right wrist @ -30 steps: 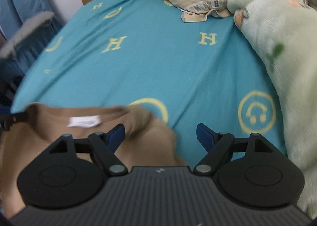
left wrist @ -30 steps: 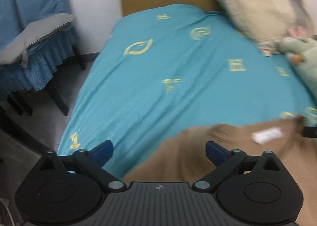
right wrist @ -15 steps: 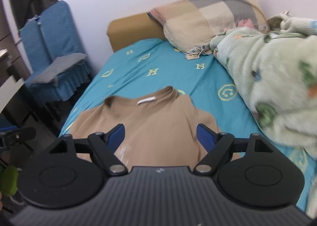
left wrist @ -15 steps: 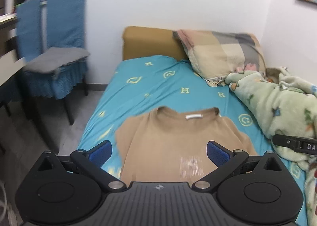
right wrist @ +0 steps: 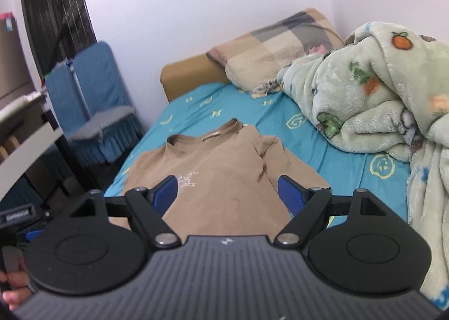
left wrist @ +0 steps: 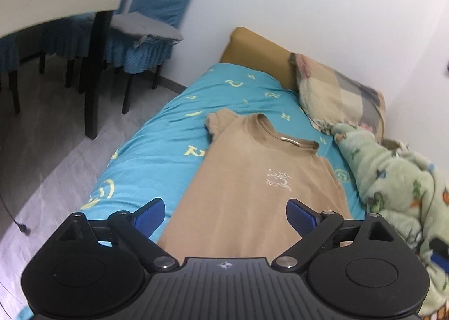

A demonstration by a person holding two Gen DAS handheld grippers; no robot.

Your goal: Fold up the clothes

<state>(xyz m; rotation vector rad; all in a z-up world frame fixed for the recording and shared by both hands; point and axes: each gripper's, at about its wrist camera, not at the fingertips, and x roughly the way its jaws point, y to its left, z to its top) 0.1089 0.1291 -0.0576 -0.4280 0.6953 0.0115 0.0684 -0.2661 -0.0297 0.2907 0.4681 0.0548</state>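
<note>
Tan tee [left wrist: 249,179] lying flat, logo up, mid-bed [left wrist: 157,157], collar twd headboard, long axis running head-foot. L gripper [left wrist: 224,216] and R gripper [right wrist: 227,193] both hovering at hem end, jaws wide, holding nothing. Sleeves looking nearer equal reach.

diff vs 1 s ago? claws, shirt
Both claws pulled back and up from the collar end: a second ago each sat low over the neckline, now the left claw and right claw view the whole shirt from its hem end. Both were open throughout, gripping nothing. The shirt lies flat, print up, on the bed sheet. Pillow and blanket unchanged.
</note>
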